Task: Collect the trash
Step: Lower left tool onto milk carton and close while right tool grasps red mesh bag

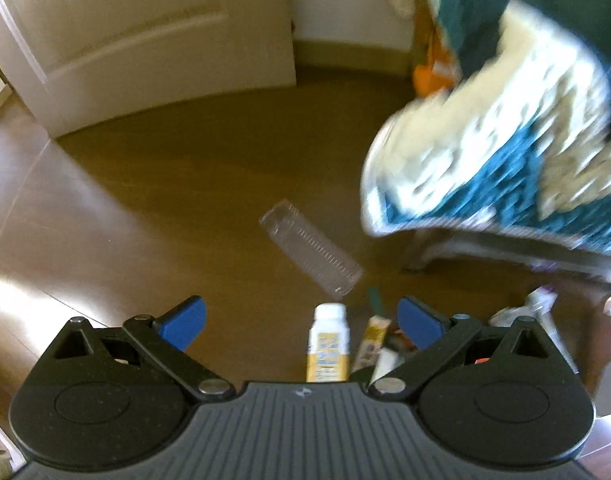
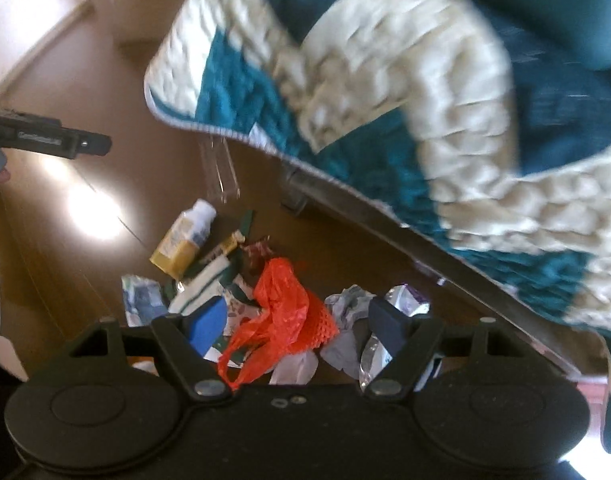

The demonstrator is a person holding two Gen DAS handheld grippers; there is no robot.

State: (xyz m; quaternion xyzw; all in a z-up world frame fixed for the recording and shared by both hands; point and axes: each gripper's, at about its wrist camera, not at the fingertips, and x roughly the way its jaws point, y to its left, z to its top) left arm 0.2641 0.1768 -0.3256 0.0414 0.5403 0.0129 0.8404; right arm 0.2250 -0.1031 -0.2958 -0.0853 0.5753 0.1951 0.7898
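Note:
Trash lies scattered on the brown floor beside a bed. A clear plastic container (image 1: pixel 311 256) lies ahead of my left gripper (image 1: pixel 301 326), which is open and empty. Closer to it lie a white and yellow bottle (image 1: pixel 328 344) and a small wrapper (image 1: pixel 371 340). My right gripper (image 2: pixel 301 326) is open above an orange net bag (image 2: pixel 283 312), crumpled papers (image 2: pixel 345 304) and a silver wrapper (image 2: pixel 409 300), holding nothing. The same bottle (image 2: pixel 185 236) and clear container (image 2: pixel 221 172) lie farther off, past a blue-white wrapper (image 2: pixel 141 300).
A teal and white quilt (image 2: pixel 425 120) hangs over the metal bed frame (image 2: pixel 385 224) on the right. A white door (image 1: pixel 145 40) stands at the back. The other gripper's black body (image 2: pixel 45 136) enters from the left. Bare floor (image 1: pixel 165 200) lies leftward.

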